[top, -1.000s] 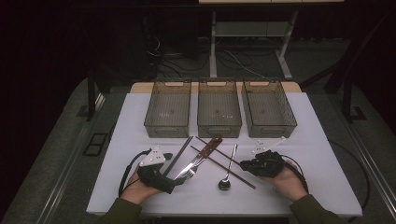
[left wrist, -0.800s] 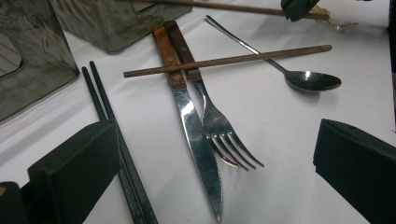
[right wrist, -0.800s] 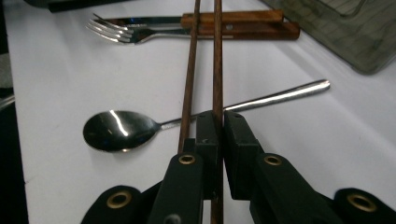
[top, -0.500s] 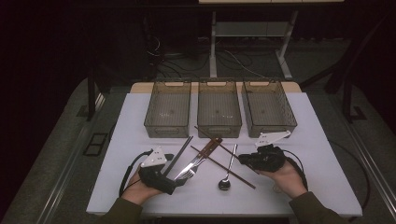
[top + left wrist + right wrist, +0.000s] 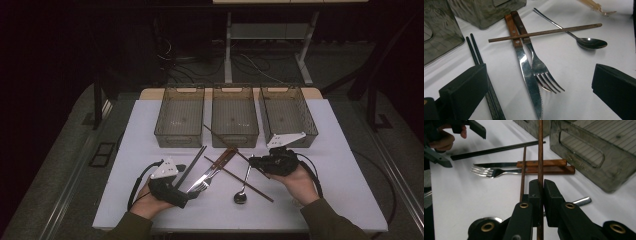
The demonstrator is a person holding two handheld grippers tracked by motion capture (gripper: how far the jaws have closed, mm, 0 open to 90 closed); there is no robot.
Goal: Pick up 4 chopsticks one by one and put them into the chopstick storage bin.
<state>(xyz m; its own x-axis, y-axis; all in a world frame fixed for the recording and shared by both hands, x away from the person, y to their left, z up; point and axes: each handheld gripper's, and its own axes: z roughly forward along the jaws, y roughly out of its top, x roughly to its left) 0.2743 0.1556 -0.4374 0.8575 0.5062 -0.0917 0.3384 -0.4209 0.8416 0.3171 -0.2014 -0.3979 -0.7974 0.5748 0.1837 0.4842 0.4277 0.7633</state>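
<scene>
Your right gripper is clamped on one brown chopstick, lifted and pointing toward the middle bin. Gripped near one end, it could pivot or slip. The second chopstick lies across the knife and fork. Your left gripper rests on the table, jaws wide apart and holding nothing.

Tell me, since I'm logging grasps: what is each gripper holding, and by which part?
The right gripper is shut on one brown chopstick, gripping along its shaft, short of the near end. The left gripper stands open, holding nothing.
</scene>
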